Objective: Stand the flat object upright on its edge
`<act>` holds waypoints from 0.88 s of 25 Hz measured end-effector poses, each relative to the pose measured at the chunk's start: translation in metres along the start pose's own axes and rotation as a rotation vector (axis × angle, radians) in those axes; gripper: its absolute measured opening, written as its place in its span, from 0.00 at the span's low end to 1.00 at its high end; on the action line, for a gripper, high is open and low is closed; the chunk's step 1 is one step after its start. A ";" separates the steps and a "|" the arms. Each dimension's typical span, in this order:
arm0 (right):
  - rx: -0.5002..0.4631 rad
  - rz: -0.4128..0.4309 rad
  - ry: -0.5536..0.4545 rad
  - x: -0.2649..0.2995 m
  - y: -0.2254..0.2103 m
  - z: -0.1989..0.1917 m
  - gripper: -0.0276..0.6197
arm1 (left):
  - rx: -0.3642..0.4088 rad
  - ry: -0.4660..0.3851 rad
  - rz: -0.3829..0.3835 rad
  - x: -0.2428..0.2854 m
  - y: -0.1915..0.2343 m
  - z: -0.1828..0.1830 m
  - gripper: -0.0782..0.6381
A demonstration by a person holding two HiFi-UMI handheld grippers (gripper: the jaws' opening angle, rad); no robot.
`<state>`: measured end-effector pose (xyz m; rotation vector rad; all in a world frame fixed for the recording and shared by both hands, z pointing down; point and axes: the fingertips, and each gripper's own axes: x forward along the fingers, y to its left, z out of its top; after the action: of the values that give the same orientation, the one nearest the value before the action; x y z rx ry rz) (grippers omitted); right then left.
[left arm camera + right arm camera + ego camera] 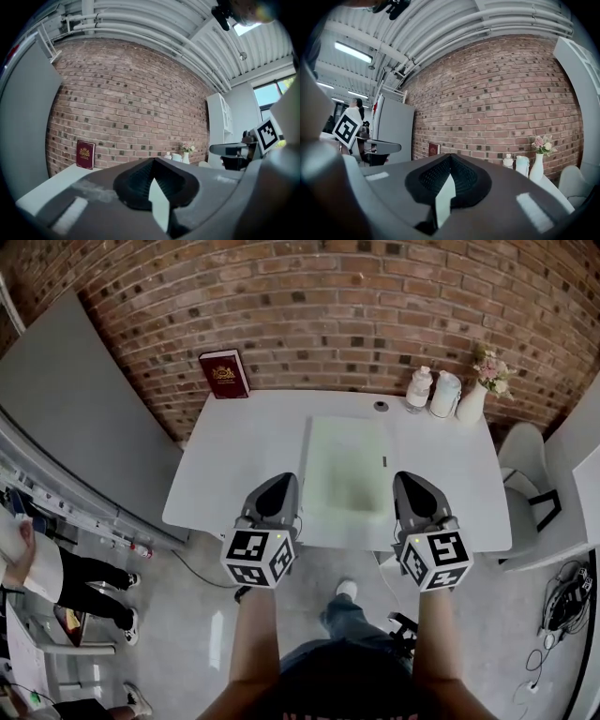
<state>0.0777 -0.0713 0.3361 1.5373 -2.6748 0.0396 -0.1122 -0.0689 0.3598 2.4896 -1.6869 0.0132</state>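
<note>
A pale green flat board [345,470] lies flat in the middle of the white table [234,456]. A dark red book [225,373] stands upright at the far left corner against the brick wall; it also shows in the left gripper view [85,154] and, small, in the right gripper view [434,149]. My left gripper [278,486] hovers over the near table edge just left of the board, jaws shut and empty [152,164]. Just right of the board's near corner my right gripper [410,482] is held the same way, shut with nothing in it [450,159].
At the back right stand a small bottle [419,388], a white jug [444,394] and a vase of flowers [474,395]. A small dark round thing [381,406] lies near them. A white chair [530,474] is right of the table, a grey panel [75,418] left.
</note>
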 end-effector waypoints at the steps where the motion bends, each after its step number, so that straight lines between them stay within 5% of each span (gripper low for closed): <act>1: 0.006 -0.001 0.007 0.011 -0.008 -0.001 0.04 | -0.014 0.011 -0.001 0.013 0.005 -0.001 0.11; 6: 0.058 -0.016 0.012 0.062 -0.045 -0.008 0.05 | -0.086 0.039 0.017 0.071 0.034 -0.009 0.11; 16: 0.156 -0.012 0.082 0.120 -0.095 -0.038 0.09 | -0.100 0.115 0.022 0.138 0.061 -0.031 0.11; 22: 0.191 0.005 0.167 0.142 -0.101 -0.064 0.31 | -0.134 0.212 -0.006 0.160 0.069 -0.056 0.39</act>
<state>0.0955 -0.2417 0.4077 1.5004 -2.6071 0.4162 -0.1130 -0.2355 0.4354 2.3048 -1.5424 0.1524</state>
